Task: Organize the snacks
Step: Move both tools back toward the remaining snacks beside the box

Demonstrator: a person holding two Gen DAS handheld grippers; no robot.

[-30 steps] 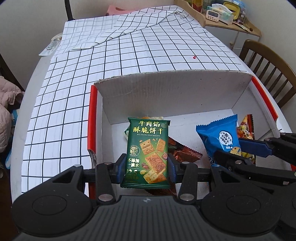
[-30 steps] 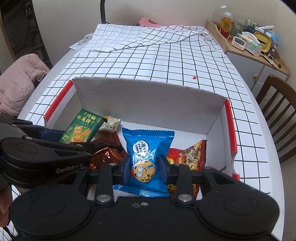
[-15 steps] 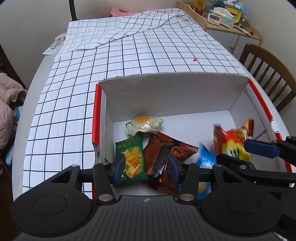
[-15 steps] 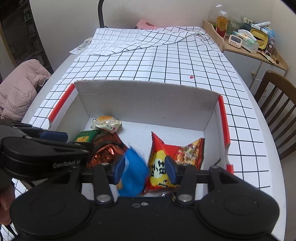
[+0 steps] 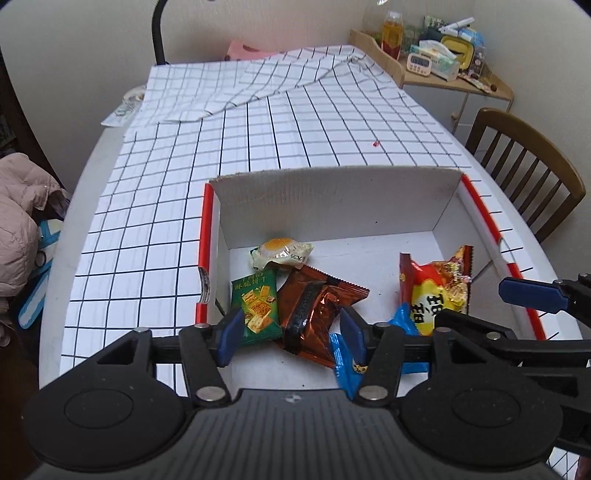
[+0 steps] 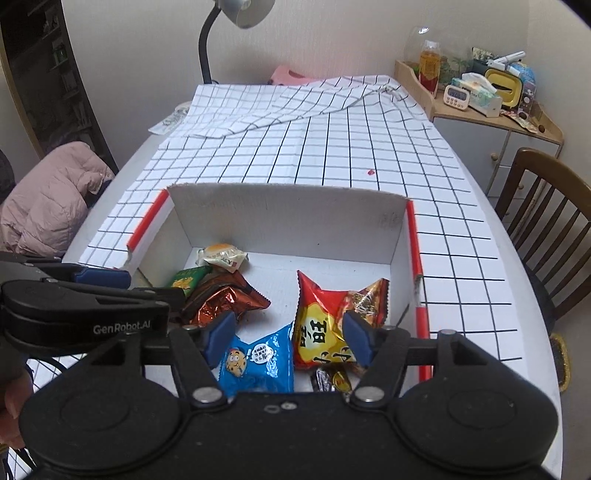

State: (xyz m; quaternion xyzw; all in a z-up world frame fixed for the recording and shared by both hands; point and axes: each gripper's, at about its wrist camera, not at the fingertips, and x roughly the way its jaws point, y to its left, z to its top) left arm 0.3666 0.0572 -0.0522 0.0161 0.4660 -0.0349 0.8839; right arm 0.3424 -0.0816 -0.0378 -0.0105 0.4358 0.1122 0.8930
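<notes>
A white cardboard box point(image 5: 332, 199) point(image 6: 288, 218) with red edges holds the snacks. On its floor lie a green cracker pack point(image 5: 256, 308) point(image 6: 186, 278), a brown foil pack point(image 5: 314, 310) point(image 6: 225, 295), a pale pastry pack point(image 5: 282, 251) point(image 6: 221, 256), a blue cookie pack point(image 6: 255, 363) point(image 5: 341, 363) and a red-yellow chip bag point(image 5: 434, 291) point(image 6: 325, 325). My left gripper point(image 5: 291, 336) hangs above the green and brown packs, jaws opening, pads touching nothing. My right gripper point(image 6: 288, 341) hovers over the blue pack and chip bag, jaws opening, holding nothing.
The box stands on a table with a black-grid white cloth point(image 5: 295, 122). A wooden chair point(image 5: 524, 162) is at the right, a cluttered side cabinet point(image 6: 487, 107) behind it, a lamp point(image 6: 236, 22) at the far end, and a pink jacket point(image 6: 51, 199) at the left.
Both grippers let go: the green cracker pack and the blue cookie pack dropped into the box and lie flat. Both grippers rose and their jaws widened.
</notes>
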